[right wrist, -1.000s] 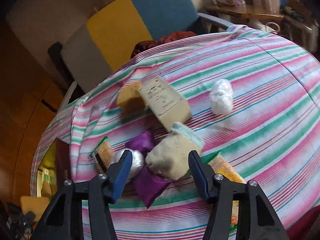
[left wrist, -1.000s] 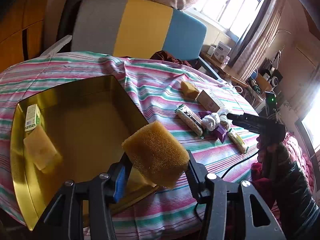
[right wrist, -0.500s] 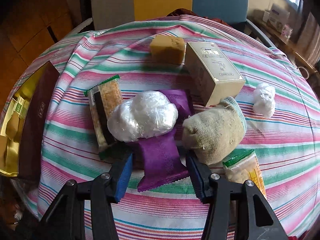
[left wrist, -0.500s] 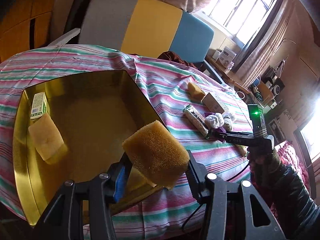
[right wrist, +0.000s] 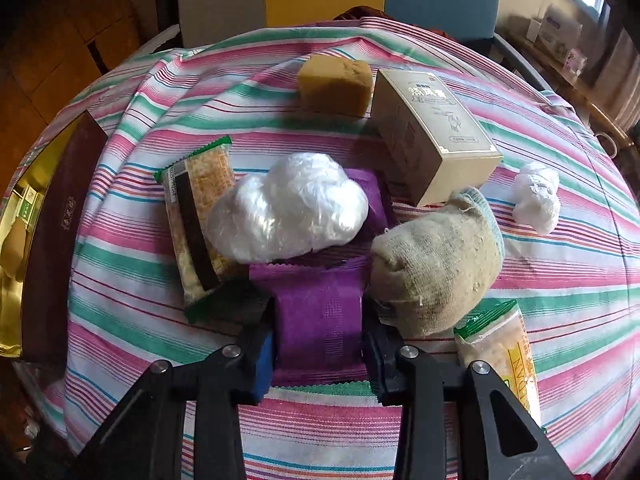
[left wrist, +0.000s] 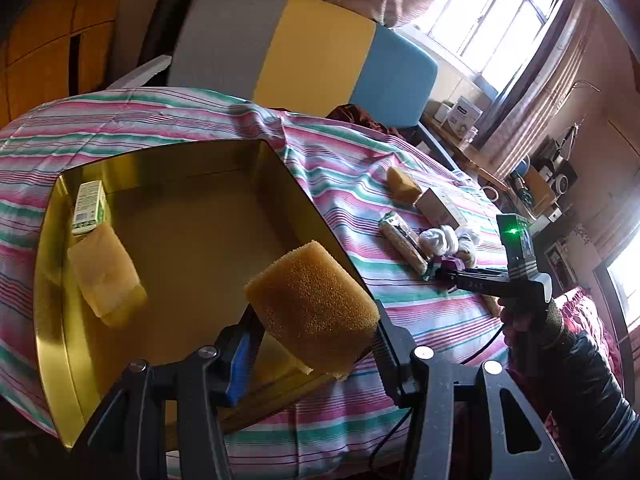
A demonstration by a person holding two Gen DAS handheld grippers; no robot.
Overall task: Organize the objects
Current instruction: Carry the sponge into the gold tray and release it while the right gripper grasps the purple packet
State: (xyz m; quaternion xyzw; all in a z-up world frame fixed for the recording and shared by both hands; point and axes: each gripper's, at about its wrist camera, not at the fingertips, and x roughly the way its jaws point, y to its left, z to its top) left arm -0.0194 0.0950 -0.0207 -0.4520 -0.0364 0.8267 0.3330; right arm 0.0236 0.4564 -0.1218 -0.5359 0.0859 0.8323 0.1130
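My left gripper [left wrist: 312, 340] is shut on a yellow-brown sponge [left wrist: 312, 304], held above the near right corner of the gold tray [left wrist: 52, 320]. In the tray lie a pale sponge [left wrist: 106, 276] and a small green-white carton [left wrist: 88, 206]. My right gripper [right wrist: 318, 340] is shut on a purple packet [right wrist: 320, 312] that lies on the striped tablecloth [right wrist: 160, 300]. Its pads press the packet's two sides. A white plastic bundle [right wrist: 288, 212] rests on the packet's far part. A rolled sock [right wrist: 436, 268] touches the right finger.
Around the packet lie a snack bar [right wrist: 196, 216], a beige box [right wrist: 432, 140], a sponge [right wrist: 336, 84], a small white bundle [right wrist: 536, 196] and another snack pack [right wrist: 500, 352]. A dark red tray wall [right wrist: 56, 240] stands left. A colour-block chair [left wrist: 304, 52] is behind the table.
My right gripper swung over the pile, came down onto the purple packet and closed on it. The left gripper kept still with its sponge.
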